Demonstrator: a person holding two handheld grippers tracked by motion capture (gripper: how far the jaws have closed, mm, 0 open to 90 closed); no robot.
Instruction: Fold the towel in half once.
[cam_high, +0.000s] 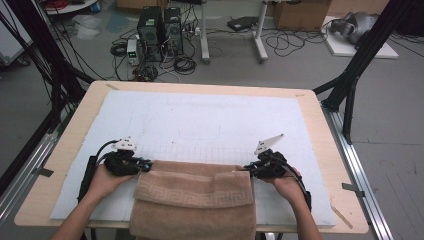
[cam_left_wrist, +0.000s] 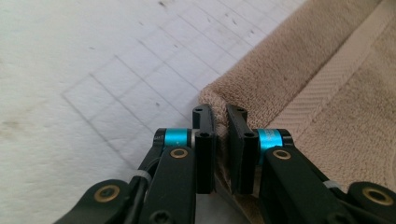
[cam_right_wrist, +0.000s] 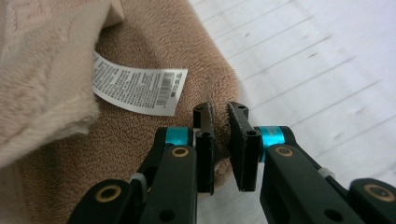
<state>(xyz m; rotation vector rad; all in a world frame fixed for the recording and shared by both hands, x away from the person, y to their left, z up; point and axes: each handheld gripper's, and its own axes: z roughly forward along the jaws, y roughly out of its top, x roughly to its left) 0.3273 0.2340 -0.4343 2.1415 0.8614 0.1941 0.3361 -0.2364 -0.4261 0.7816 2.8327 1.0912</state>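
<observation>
At the left of the table (cam_high: 65, 150), the left gripper (cam_high: 146, 165) was clenched on the far left corner of the brown towel (cam_high: 195, 200); in the left gripper view its jaws stood close together with a fold of the pile squeezed between them, right at the corner where the woven band ran off toward the far right. That grip on the very corner looked chosen so the edge could be lifted or pulled without bunching the middle. The towel itself lay at the near middle of the white mat (cam_high: 200, 120), partly folded, its patterned border running left to right across the top layer and its near end hanging over the table's near edge. Its gripped far edge, and so its long axis as it lay, ran left to right between the two grippers. At the right, the right gripper (cam_high: 248, 171) was likewise clamped on the far right corner, pile pinched between its jaws, with the white care label (cam_right_wrist: 137, 84) just beside them. Holding both corners level probably kept that edge straight and taut for a fold.
</observation>
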